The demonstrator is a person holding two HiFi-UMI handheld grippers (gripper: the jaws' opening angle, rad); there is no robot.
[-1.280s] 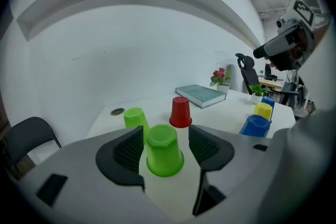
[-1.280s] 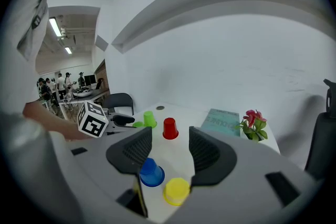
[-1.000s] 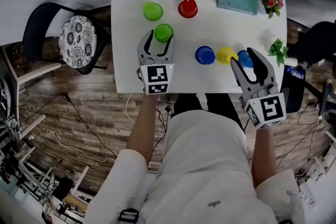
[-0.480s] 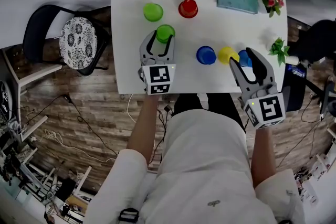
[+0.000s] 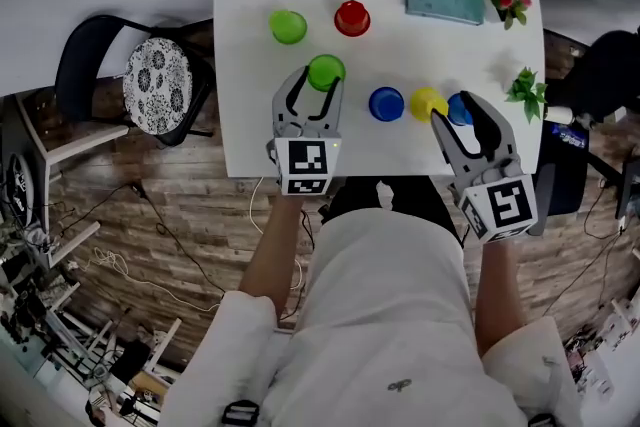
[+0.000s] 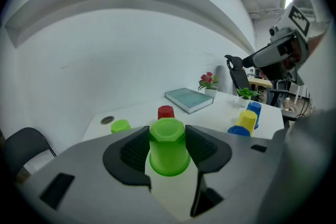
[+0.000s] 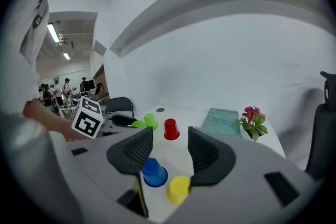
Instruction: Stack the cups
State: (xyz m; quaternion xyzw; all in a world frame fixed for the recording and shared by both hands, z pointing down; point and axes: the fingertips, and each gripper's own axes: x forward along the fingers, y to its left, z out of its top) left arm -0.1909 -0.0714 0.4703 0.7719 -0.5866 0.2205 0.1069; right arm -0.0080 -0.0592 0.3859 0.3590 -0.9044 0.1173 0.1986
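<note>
Head view: left gripper (image 5: pixel 318 79), centre frame over the white table (image 5: pixel 245 65), is clamped on the held green cup (image 5: pixel 326 72). The second green cup (image 5: pixel 288 26) and the red cup (image 5: pixel 352 18) stand above it, apart. To its right is a row: blue cup (image 5: pixel 386 103), yellow cup (image 5: pixel 427 101), second blue cup (image 5: pixel 459 107), the last partly behind the right gripper (image 5: pixel 453 112).

Left gripper view: pads (image 6: pixel 135 149) press both sides of the held green cup; red cup directly beyond.

Right gripper view: jaws apart, closing slightly, gripping nothing; blue cup and yellow cup low in the gap.

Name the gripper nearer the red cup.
Left. Left gripper, holding a green cup, sits just short of the red cup; right gripper, jaws closing empty, lies farther right.
</note>
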